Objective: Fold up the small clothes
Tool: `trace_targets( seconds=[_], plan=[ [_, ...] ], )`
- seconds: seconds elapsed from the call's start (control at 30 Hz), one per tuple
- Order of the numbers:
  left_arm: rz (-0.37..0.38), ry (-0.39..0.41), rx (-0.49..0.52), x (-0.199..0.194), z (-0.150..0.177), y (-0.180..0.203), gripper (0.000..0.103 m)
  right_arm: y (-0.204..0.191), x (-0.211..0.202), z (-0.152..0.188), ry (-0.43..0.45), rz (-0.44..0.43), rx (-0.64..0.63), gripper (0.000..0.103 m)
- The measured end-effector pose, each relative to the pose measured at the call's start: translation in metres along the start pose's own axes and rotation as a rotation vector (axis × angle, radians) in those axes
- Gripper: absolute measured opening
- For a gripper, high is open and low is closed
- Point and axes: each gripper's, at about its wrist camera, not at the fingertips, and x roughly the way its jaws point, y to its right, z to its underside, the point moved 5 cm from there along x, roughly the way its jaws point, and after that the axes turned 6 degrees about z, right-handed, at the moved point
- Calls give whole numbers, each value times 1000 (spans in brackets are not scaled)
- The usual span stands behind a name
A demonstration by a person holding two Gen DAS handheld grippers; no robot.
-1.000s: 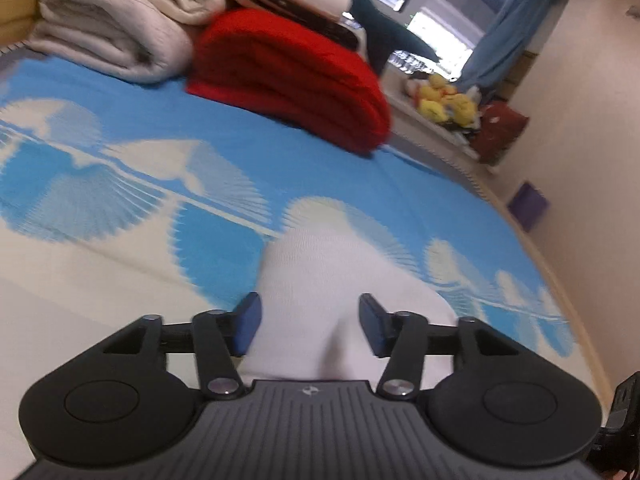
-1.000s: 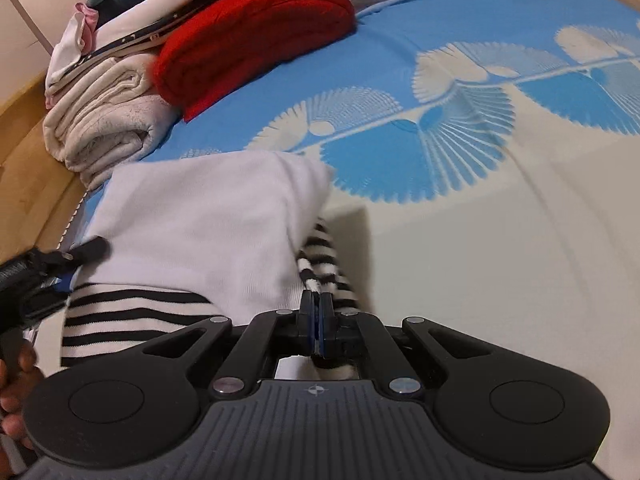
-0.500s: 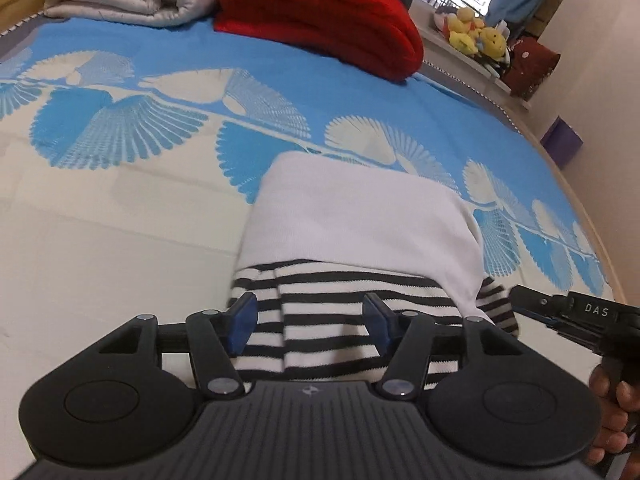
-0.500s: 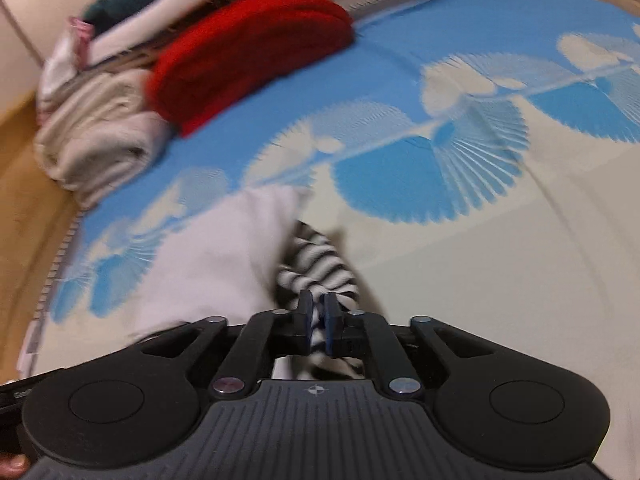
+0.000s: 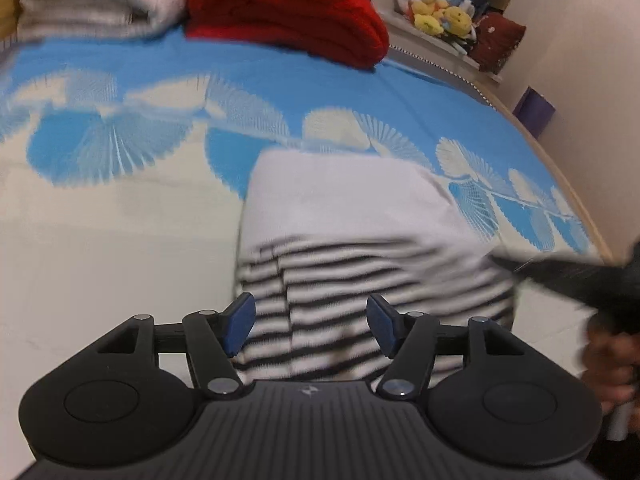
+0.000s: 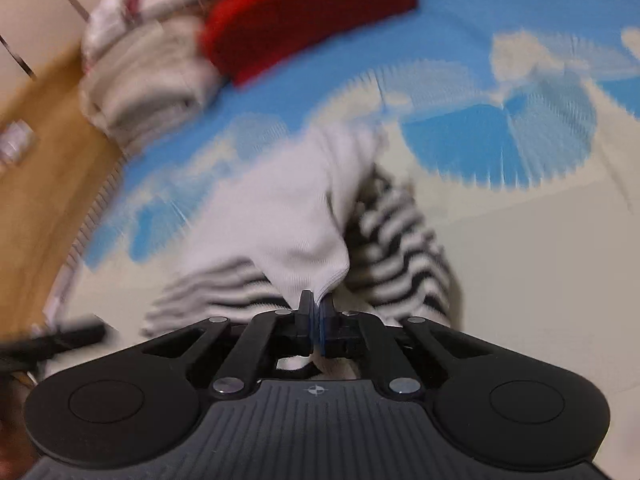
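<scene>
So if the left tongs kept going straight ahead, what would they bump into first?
Most likely the striped part of the shirt lying on the bed. The left tongs are open right over it, though the gap is hard to judge.

ribbed knit garment (image 6: 296, 216); fuzzy red blanket (image 5: 288, 8)

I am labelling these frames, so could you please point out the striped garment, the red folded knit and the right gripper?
Striped garment (image 5: 360, 280): left wrist view, striped middle.
Red folded knit (image 5: 288, 8): left wrist view, top face.
Right gripper (image 6: 318, 320): right wrist view, between fingertips.
</scene>
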Motion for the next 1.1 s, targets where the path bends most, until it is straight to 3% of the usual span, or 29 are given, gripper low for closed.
trace_targets(
  seconds=[0.07, 0.13, 0.23, 0.3, 0.43, 0.67, 0.73, 0.83, 0.93, 1.0, 1.1],
  plan=[
    [11, -35, -42, 11, 2, 0, 67, 5, -33, -11, 78, -74, 60, 1],
    [38, -32, -42, 17, 1, 7, 70, 16, -49, -11, 89, -45, 61, 1],
    [-21, -103, 5, 34, 12, 11, 72, 45, -26, 9, -82, 118, 86, 1],
    [-81, -149, 33, 46, 20, 7, 77, 52, -7, 24, -168, 154, 98, 1],
    [-73, -168, -17, 50, 17, -2, 78, 31, 20, 35, -189, 212, -56, 1],
    [-61, -174, -34, 43, 25, -12, 79, 28, 35, 33, -204, 275, -77, 2],
    [-64, -164, -42, 38, 28, -13, 79, 29, 30, 34, -185, 324, -106, 3],
    [-111, -136, -11, 22, 31, -7, 79, 28, 18, 30, -130, 397, -153, 15],
    [-137, -106, 5, 3, 37, 1, 80, 14, -9, 27, -47, 386, -164, 18],
    [-148, -78, 6, -11, 39, 6, 82, 4, -31, 25, 16, 367, -166, 34],
    [-167, -58, 10, -31, 45, 13, 84, -12, -67, 33, 108, 358, -177, 43]
  ],
)
